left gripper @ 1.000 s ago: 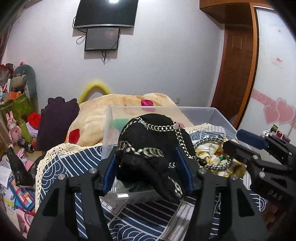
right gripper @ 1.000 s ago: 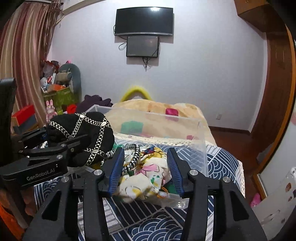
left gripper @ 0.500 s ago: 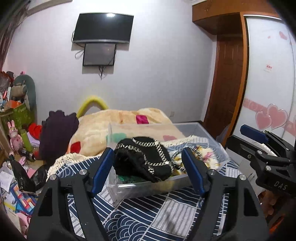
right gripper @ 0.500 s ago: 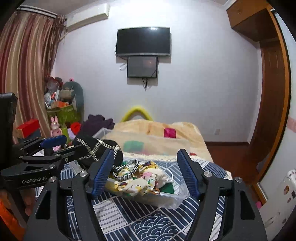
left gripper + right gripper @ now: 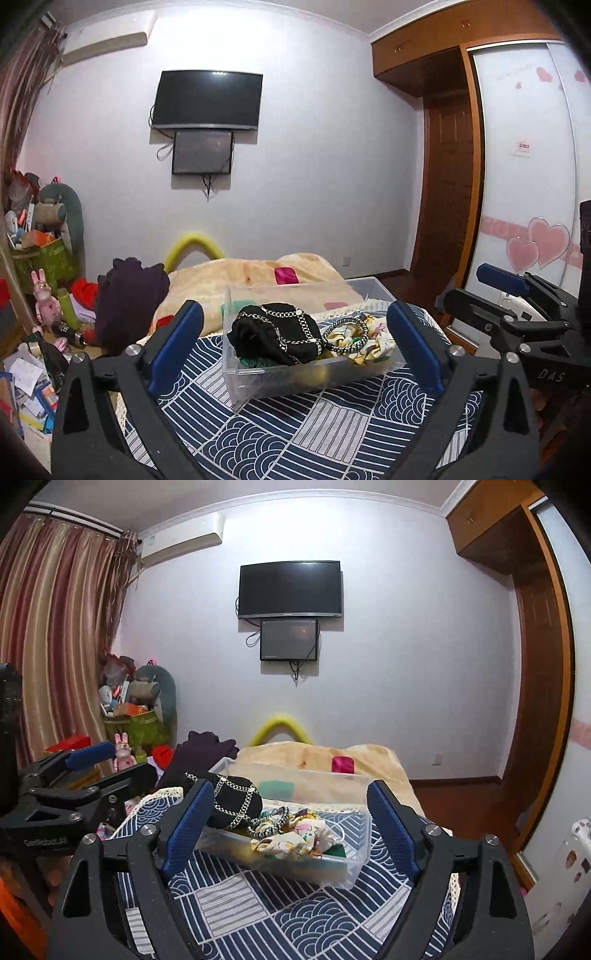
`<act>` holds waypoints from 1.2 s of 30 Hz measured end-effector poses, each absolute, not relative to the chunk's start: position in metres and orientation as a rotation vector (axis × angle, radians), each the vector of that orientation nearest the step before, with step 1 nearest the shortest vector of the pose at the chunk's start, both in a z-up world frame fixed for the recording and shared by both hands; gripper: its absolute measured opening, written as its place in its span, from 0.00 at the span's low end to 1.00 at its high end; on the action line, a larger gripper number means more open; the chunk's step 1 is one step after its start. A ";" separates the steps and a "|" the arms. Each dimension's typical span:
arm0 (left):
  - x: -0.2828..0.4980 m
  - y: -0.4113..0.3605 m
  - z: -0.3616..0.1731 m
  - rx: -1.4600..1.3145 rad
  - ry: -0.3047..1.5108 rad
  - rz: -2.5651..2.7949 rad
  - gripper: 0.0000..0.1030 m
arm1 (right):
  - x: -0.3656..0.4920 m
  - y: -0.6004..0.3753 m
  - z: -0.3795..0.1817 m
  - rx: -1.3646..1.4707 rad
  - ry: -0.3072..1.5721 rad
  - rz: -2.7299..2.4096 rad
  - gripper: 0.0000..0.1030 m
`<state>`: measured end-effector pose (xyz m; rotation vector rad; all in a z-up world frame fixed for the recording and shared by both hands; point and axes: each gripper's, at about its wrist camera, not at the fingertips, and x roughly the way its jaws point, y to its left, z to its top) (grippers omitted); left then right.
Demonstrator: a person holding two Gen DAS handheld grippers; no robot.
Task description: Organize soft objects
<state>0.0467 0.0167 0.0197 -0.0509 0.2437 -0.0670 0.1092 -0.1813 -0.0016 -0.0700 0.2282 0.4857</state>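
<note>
A clear plastic bin stands on the blue patterned cloth. In it lie a black soft item with silver chains, a black-and-white braided ring and a floral cloth. My left gripper is open and empty, held back from the bin. My right gripper is open and empty, also back from the bin. Each gripper shows at the edge of the other's view.
A beige blanket lies behind the bin, with a dark purple garment to its left. Toys and clutter fill the left floor. A wardrobe door stands at the right.
My left gripper opened and let the black chained item go into the bin. Both grippers opened wide and pulled back and up from the bin.
</note>
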 end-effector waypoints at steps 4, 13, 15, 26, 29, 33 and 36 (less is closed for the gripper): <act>0.040 0.014 0.019 -0.061 0.250 -0.075 1.00 | 0.103 -0.186 -0.006 -0.060 0.229 0.485 0.84; 0.038 0.012 0.015 -0.055 0.252 -0.080 1.00 | 0.096 -0.194 -0.010 -0.036 0.223 0.481 0.85; 0.037 0.011 0.014 -0.052 0.250 -0.079 1.00 | 0.095 -0.195 -0.011 -0.036 0.222 0.480 0.85; 0.039 0.012 0.011 -0.056 0.254 -0.069 1.00 | 0.092 -0.195 -0.012 -0.035 0.225 0.483 0.85; 0.038 0.012 0.011 -0.050 0.251 -0.061 1.00 | 0.092 -0.195 -0.012 -0.036 0.225 0.482 0.85; 0.038 0.013 0.010 -0.053 0.253 -0.064 1.00 | 0.092 -0.195 -0.013 -0.032 0.234 0.481 0.85; 0.039 0.012 0.009 -0.052 0.255 -0.063 1.00 | 0.092 -0.195 -0.013 -0.032 0.239 0.479 0.85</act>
